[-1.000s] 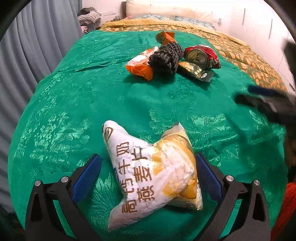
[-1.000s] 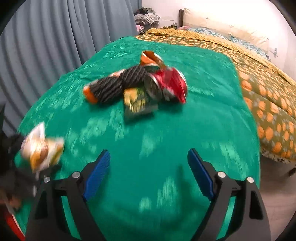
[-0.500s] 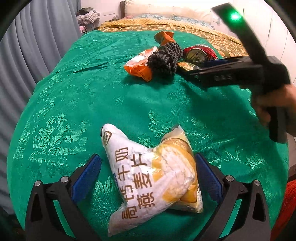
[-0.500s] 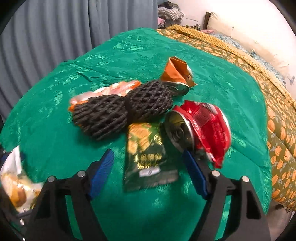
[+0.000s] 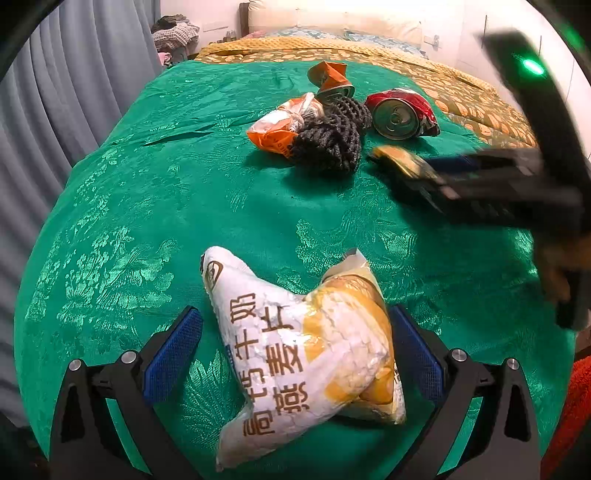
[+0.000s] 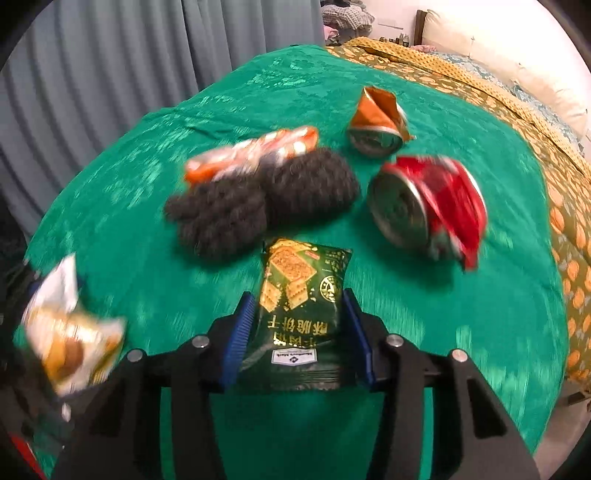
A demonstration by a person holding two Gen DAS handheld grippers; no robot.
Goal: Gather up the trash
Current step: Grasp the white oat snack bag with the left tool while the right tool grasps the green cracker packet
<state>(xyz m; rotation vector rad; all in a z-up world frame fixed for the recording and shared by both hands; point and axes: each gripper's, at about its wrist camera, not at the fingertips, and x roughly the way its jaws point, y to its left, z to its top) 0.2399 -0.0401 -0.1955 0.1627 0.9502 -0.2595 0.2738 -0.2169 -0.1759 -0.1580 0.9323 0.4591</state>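
Note:
My right gripper [image 6: 298,295] is closing on a dark green biscuit packet [image 6: 301,317], with both blue pads against its sides. The packet stays sharp while the bed behind it blurs. In the left wrist view that gripper [image 5: 443,173] comes in from the right with the packet [image 5: 399,162] at its tips. My left gripper [image 5: 294,314] holds a white and yellow snack bag [image 5: 306,354] across its width. On the green bedspread [image 5: 166,192] lie a crushed red can [image 6: 424,206], a crushed orange can [image 6: 376,118], black foam netting [image 6: 258,199] and an orange wrapper [image 6: 251,155].
Grey curtains [image 5: 55,92] hang along the left side of the bed. An orange-patterned quilt [image 6: 569,236] covers the bed's right side, with pillows [image 5: 332,18] at the head. A person's hand [image 5: 557,273] grips the right tool. Something red [image 5: 572,406] shows at the lower right.
The right gripper has swung over to the trash pile, come down over the green packet and narrowed its jaws onto it. The left gripper and its bag have stayed put.

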